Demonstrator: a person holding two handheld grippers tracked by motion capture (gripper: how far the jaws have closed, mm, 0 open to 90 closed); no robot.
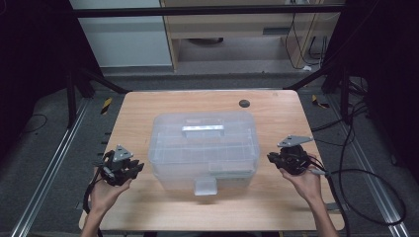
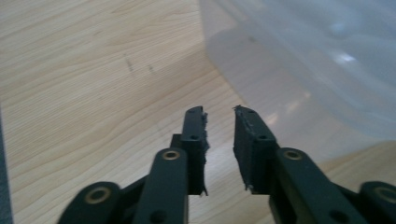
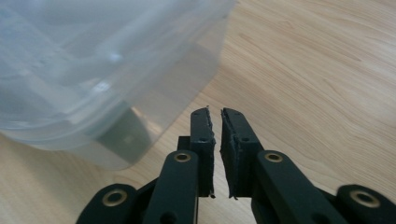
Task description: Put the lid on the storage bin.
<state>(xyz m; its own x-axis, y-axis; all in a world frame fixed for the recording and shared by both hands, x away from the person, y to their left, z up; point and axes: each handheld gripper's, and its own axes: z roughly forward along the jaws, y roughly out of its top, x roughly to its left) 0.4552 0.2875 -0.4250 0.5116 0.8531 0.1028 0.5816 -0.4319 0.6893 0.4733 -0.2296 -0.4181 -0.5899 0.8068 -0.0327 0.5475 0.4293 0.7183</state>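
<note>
A translucent plastic storage box (image 1: 205, 148) with a lidded top and front latch (image 1: 205, 186) is flanked at the middle of the wooden tabletop (image 1: 148, 207). The left claw (image 1: 129, 169) is seen slightly parted and empty near the box's left wall; the right claw (image 1: 275, 159), barely parted, is likewise empty. A one-sided push could slide the light box. No contents can be made out through its cloudy walls.

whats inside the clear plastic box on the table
Through the lid of the clear plastic box, the high view shows divider walls forming small compartments. No item in them can be made out, and the frosted plastic blurs anything deeper. A handle lies on top.
</note>
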